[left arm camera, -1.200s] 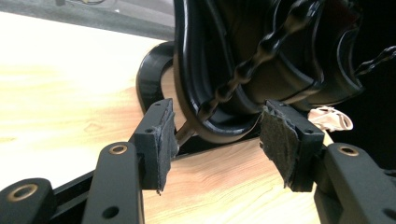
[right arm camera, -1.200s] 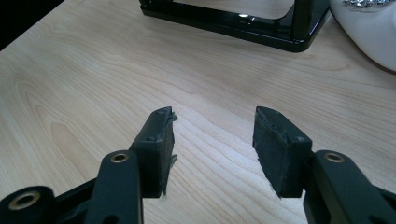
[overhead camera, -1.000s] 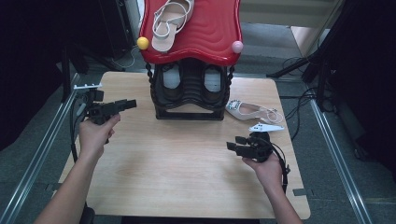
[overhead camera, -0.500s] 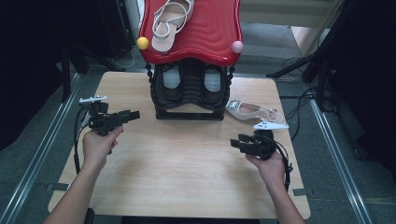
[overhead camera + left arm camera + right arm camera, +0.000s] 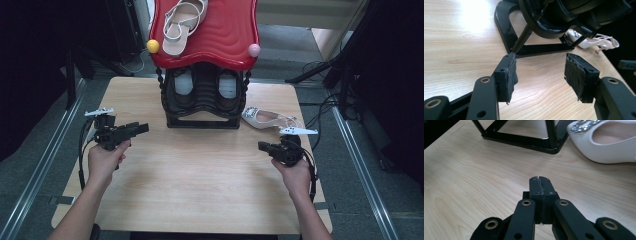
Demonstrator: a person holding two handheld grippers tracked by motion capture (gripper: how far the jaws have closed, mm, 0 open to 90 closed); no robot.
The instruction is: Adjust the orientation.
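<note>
At the left of the wooden table (image 5: pixel 200 190), the left gripper (image 5: pixel 142 128) is held in the person's left hand (image 5: pixel 104 162) and points toward the black shoe rack (image 5: pixel 202 100). Its jaws stand spread wide with nothing between them; in the left gripper view the two felt-faced pads (image 5: pixel 510 75) frame bare wood, with the foot of the rack just beyond them.

The rack stands at the far middle of the table. It carries a red wavy top shelf (image 5: pixel 220 35) with a beige strappy sandal (image 5: pixel 180 22) lying on it, and a yellow ball (image 5: pixel 153 46) and a pink ball (image 5: pixel 254 50) sit at the shelf's front corners. On the lower tier a pair of dark shoes (image 5: pixel 202 85) is tucked in (their light insoles show from above).

To the right of the rack, a white heeled shoe (image 5: pixel 270 119) with a sparkly toe ornament lies on the table, its toe just beside the rack's base.

Farther right and nearer the person, the right gripper (image 5: pixel 261 146) is in the right hand (image 5: pixel 296 175), near that white shoe but apart from it. Its jaws have just closed and are pressed together with nothing between them, as the right gripper view shows plainly, over bare wood with the shoe's toe (image 5: pixel 604 142) ahead and to the right.
</note>
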